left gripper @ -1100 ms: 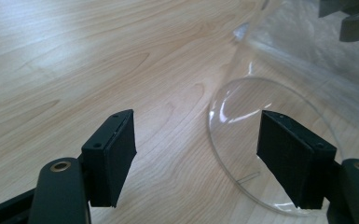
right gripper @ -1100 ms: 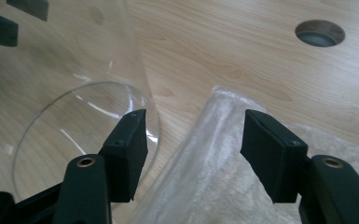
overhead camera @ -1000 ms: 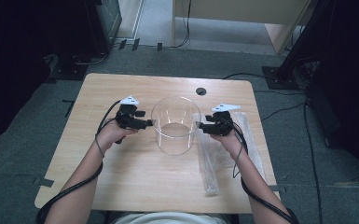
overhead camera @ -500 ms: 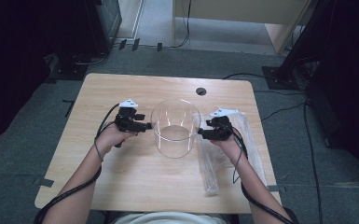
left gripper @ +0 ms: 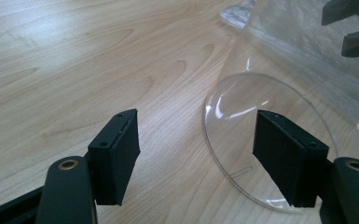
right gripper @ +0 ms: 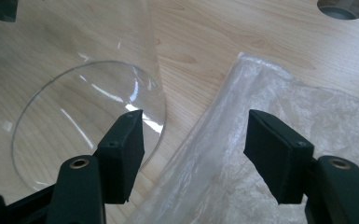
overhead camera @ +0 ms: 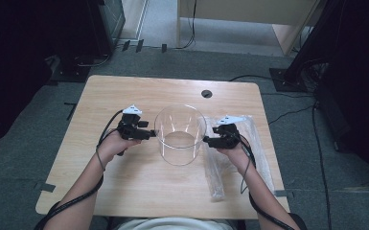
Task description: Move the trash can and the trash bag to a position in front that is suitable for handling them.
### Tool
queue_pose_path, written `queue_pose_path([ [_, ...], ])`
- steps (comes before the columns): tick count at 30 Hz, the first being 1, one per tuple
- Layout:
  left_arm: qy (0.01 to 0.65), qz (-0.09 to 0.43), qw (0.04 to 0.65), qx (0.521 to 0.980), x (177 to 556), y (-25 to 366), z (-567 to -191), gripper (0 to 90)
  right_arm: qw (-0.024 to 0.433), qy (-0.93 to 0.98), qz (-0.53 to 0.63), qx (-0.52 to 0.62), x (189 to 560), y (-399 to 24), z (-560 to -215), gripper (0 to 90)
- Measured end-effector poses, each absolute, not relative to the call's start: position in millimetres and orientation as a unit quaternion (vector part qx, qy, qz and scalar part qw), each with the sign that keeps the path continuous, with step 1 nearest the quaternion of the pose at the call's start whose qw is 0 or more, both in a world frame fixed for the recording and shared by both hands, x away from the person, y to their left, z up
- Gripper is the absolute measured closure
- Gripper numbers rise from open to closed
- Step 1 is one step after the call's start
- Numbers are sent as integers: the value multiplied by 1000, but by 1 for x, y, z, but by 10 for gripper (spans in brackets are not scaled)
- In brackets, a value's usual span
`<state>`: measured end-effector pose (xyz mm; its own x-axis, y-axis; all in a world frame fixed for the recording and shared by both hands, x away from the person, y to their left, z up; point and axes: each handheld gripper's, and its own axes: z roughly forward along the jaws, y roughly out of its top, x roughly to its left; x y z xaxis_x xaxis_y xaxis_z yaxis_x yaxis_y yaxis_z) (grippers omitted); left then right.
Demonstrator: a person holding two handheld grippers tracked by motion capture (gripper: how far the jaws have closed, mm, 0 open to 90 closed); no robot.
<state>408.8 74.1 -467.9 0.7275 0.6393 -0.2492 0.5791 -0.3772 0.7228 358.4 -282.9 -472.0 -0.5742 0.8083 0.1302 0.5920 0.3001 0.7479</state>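
High view shows a clear cylindrical container (overhead camera: 178,135) standing upright near the middle of the tabletop (overhead camera: 124,91), with a gripper on either side of it. The left gripper (overhead camera: 149,135) points at its left wall and the right gripper (overhead camera: 207,140) at its right wall. A crinkled clear plastic bag (overhead camera: 214,172) lies flat on the wood just right of the container, under the right hand (overhead camera: 230,148).

Compared with a second ago, the container sits slightly nearer the person, and both hands have come along with it. The right gripper's jaws have just been opening. In the right gripper view, one pad (right gripper: 123,154) stands in front of the container's wall (right gripper: 88,126) and the other (right gripper: 277,154) over the bag (right gripper: 270,107), with nothing pinched between them. The left gripper is likewise released: in the left gripper view its pads (left gripper: 116,156) stand wide, one before bare wood and one before the container's base (left gripper: 242,116). Whether that pad brushes the clear wall is hard to tell through the plastic.

My reading is that the container has been set down and let go. The bag is the likely next thing to handle.
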Motion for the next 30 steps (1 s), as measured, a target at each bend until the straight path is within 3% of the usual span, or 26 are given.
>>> queue_pose_path([
  [12,363,15,411,836,403,69,-469,314,134,797,387,444,355,-288,-474,368],
  [23,350,38,415,839,404,72,-471,259,127,814,363,436,359,-285,-486,369],
  [30,349,37,419,838,405,73,-471,270,119,817,353,441,361,-284,-493,353],
])
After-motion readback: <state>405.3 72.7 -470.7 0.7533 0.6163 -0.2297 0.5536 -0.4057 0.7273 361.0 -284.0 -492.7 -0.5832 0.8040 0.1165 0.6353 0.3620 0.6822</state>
